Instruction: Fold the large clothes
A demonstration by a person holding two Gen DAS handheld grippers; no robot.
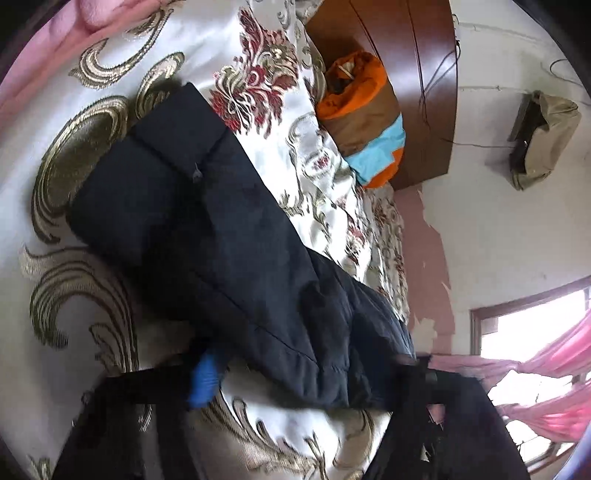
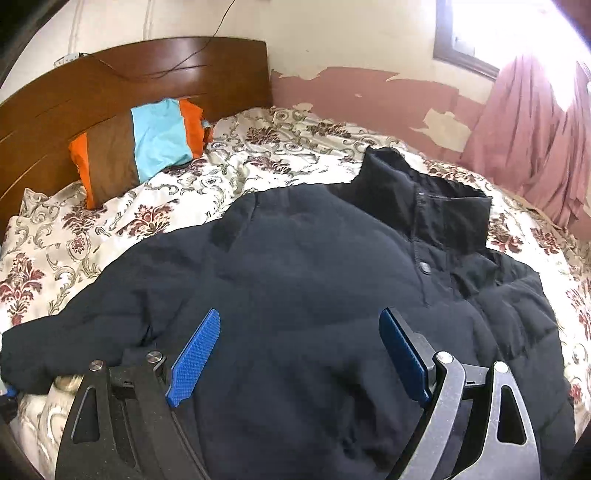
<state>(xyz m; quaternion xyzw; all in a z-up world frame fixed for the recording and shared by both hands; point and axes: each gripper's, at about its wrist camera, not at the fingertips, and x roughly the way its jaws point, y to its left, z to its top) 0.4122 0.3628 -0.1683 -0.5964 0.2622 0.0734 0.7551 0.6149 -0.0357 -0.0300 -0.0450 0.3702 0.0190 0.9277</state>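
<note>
A dark navy padded jacket [image 2: 314, 258] lies spread on the floral bedspread [image 2: 110, 221], collar [image 2: 424, 192] toward the far right. My right gripper [image 2: 299, 317] hovers open just above its chest, blue pads [image 2: 194, 358] wide apart and empty. The left wrist view is rolled and blurred. It shows one long sleeve [image 1: 221, 229] stretched across the bedspread [image 1: 74, 295]. My left gripper [image 1: 310, 373] straddles the sleeve's near end. Its blue pad [image 1: 205, 380] stands beside the cloth with a strip of bedspread showing between them. The other finger is a dark blur.
A striped orange, brown and light blue pillow [image 2: 140, 147] leans on the wooden headboard [image 2: 110, 85]. A peeling pink wall [image 2: 369, 103], a pink curtain [image 2: 528, 140] and a bright window [image 2: 465, 33] border the bed's far side. A khaki bag [image 1: 539, 140] hangs on the wall.
</note>
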